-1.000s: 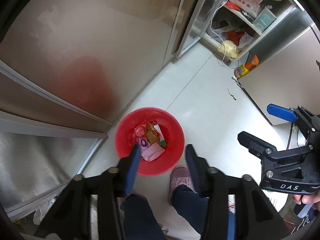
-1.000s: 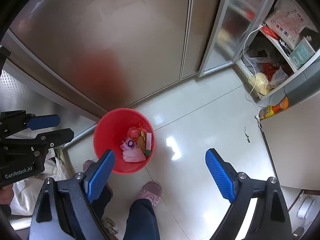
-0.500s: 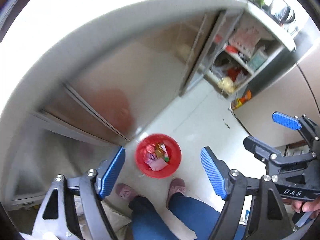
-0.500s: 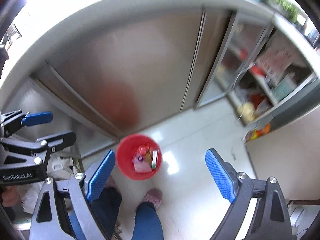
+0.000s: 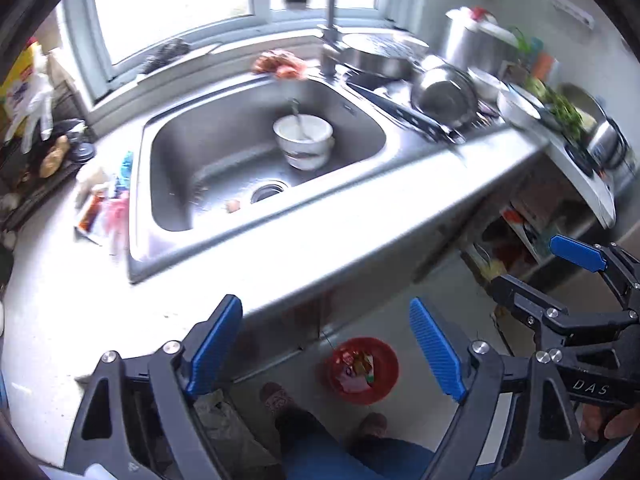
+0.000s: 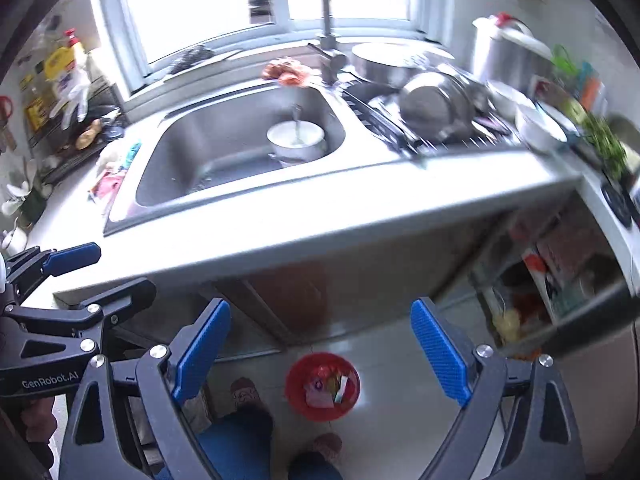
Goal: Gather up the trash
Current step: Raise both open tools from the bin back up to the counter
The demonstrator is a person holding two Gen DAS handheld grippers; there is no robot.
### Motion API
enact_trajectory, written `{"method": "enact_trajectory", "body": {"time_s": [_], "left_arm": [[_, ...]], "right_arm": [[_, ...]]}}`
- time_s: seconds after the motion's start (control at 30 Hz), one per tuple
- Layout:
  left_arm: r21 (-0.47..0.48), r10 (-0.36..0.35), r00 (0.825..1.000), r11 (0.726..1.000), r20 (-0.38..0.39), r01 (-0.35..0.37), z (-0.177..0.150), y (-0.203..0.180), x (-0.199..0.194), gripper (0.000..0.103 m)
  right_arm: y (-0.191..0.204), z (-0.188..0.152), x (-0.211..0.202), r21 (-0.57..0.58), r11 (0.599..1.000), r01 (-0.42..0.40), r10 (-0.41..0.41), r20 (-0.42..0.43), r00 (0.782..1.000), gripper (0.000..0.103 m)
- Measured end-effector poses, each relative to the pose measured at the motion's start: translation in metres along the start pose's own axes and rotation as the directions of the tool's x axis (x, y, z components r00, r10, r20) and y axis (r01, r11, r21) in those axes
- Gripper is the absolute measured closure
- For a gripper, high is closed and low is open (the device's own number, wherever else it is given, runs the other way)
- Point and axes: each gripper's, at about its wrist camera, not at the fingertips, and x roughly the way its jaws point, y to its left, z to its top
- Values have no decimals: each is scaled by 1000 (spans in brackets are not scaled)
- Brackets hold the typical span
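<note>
A red bin (image 5: 362, 370) with wrappers in it stands on the floor below the counter; it also shows in the right wrist view (image 6: 322, 386). Loose wrappers (image 5: 102, 210) lie on the counter left of the steel sink (image 5: 180, 236), and show in the right wrist view (image 6: 108, 184). A small scrap (image 5: 233, 206) lies by the drain. My left gripper (image 5: 324, 346) is open and empty, high above the counter edge. My right gripper (image 6: 320, 354) is open and empty, beside it to the right.
A white bowl (image 5: 303, 140) with a spoon sits in the sink under the tap (image 5: 332, 12). Pots and bowls (image 5: 444, 96) crowd the drainer on the right. A rack with bottles and a glove (image 5: 32, 112) stands far left. Open shelves (image 6: 552, 280) lie under the counter.
Both grippers have risen from near the floor to above the counter and tilted up, so the sink has come into view. The left gripper opened after the first frame.
</note>
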Motion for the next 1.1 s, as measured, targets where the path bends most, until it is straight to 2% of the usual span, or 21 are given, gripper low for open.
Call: {"method": "enact_trajectory", "body": {"time_s": [0.23,0.43,0.5,0.6,0.77,1.1], "left_arm": [[-64,126,991,990,38,-123,40,71,-21,11],[-128,169,985,978,41,-162,59,149,-30,6],[-154,188,982,971,37,-180,64,174,-29,1],[-187,234,972,956,31,-225,69,214,-25,0],[-254,254,967,936,7,-244,75,274,-19,0],[-348,284,957,893,-59,-287,74,372,-6,0]], "right_arm": [[54,60,11,-141,989,-47,53,41,998,12],[112,108,36,-201,974,-101,109,27,994,12],[134,120,43,-235,967,-103,112,27,993,12],[162,135,50,-284,953,-109,121,28,992,12],[208,159,73,-351,928,-125,135,5,991,12],[307,195,121,-468,864,-188,184,-54,981,12]]}}
